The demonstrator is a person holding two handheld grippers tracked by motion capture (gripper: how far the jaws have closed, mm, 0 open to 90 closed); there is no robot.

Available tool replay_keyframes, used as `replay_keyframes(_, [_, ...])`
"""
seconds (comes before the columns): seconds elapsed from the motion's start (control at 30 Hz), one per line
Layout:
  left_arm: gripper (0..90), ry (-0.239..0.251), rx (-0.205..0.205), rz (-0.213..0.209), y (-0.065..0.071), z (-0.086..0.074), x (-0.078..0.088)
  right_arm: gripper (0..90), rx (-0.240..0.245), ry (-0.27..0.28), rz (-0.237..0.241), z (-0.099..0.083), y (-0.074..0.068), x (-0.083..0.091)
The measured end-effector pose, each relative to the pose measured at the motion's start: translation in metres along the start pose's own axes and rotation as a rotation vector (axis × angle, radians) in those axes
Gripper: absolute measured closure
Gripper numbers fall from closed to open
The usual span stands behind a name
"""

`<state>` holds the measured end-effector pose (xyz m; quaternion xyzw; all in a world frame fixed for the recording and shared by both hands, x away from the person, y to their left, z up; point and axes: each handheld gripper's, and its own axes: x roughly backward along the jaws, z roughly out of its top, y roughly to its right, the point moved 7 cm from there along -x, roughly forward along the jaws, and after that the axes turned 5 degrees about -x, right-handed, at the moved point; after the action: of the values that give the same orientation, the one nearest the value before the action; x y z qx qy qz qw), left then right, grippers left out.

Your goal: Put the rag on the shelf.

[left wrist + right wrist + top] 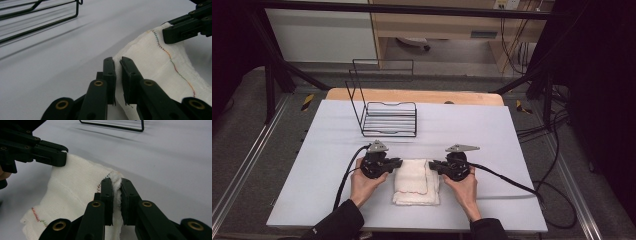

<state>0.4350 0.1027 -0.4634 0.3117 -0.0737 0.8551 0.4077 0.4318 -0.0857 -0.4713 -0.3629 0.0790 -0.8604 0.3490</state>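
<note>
A folded white towel (416, 182) with coloured stitching lies on the white table (472, 125) near its front edge. My left gripper (398, 162) is at the towel's far left corner. In the left gripper view its jaws (117, 61) stand nearly together, pinching the edge of the towel (155, 60). My right gripper (432, 165) is at the far right corner. The right gripper view shows it (115, 182) shut on a bunched fold of the towel (72, 185). The two grippers point toward each other, and each corner is lifted a little.
A black wire rack (389, 120) stands behind the towel toward the table's back, with its tall frame on the left. Cables trail from both grippers across the table and off its sides. Metal frame rails run along both sides of the table.
</note>
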Motion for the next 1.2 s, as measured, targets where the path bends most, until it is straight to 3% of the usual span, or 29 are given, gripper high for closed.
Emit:
replay_keyframes(0.5, [82.3,0.07,-0.053,-0.014,0.013,0.018,0.022,82.2,0.032,0.098,0.044,0.013,-0.01,0.025])
replay_keyframes(0.83, [82.6,0.105,-0.066,-0.005,0.019,0.026,0.032,82.2,0.086,0.148,0.04,0.022,-0.02,0.04])
replay_keyframes(1.2, [82.7,0.144,-0.089,0.003,0.025,0.036,0.044,82.4,0.112,0.206,0.041,0.031,-0.028,0.053])
